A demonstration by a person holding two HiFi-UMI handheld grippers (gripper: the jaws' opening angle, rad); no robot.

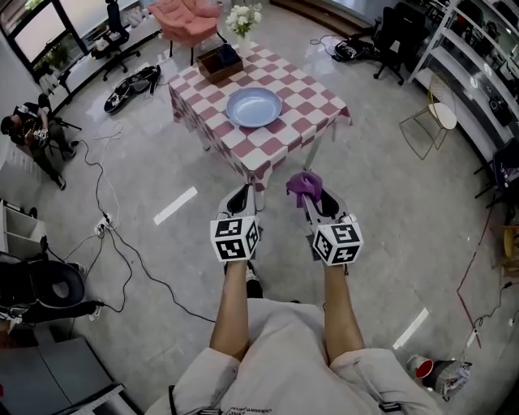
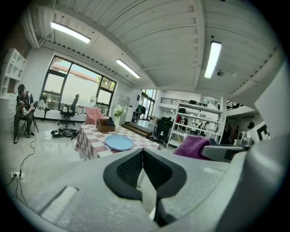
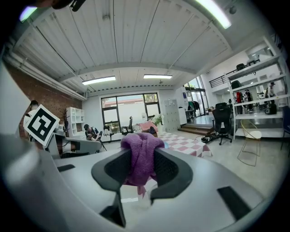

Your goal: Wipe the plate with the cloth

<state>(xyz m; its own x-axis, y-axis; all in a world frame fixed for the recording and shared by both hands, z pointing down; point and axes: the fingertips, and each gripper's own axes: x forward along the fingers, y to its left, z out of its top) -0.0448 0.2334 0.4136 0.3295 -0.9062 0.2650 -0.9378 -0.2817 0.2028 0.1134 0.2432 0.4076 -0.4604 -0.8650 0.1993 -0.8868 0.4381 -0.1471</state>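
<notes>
A light blue plate [image 1: 254, 106] lies in the middle of a small table with a red-and-white checked cloth [image 1: 308, 97], some way ahead of me. In the left gripper view the plate [image 2: 119, 142] shows far off, beyond the jaws. My right gripper [image 1: 310, 194] is shut on a purple cloth [image 1: 303, 186], which bunches up between its pads [image 3: 140, 158] and pokes out past the tips. My left gripper [image 1: 241, 198] is shut with nothing in it, its black pads [image 2: 131, 168] touching. Both grippers hang short of the table, over the floor.
A brown box [image 1: 220, 62] and a vase of white flowers [image 1: 242, 19] stand at the table's far end. A pink armchair [image 1: 185, 19] is behind it. Cables [image 1: 105, 219] trail over the floor at left. A person [image 1: 28, 130] sits far left. Shelving [image 1: 478, 73] lines the right wall.
</notes>
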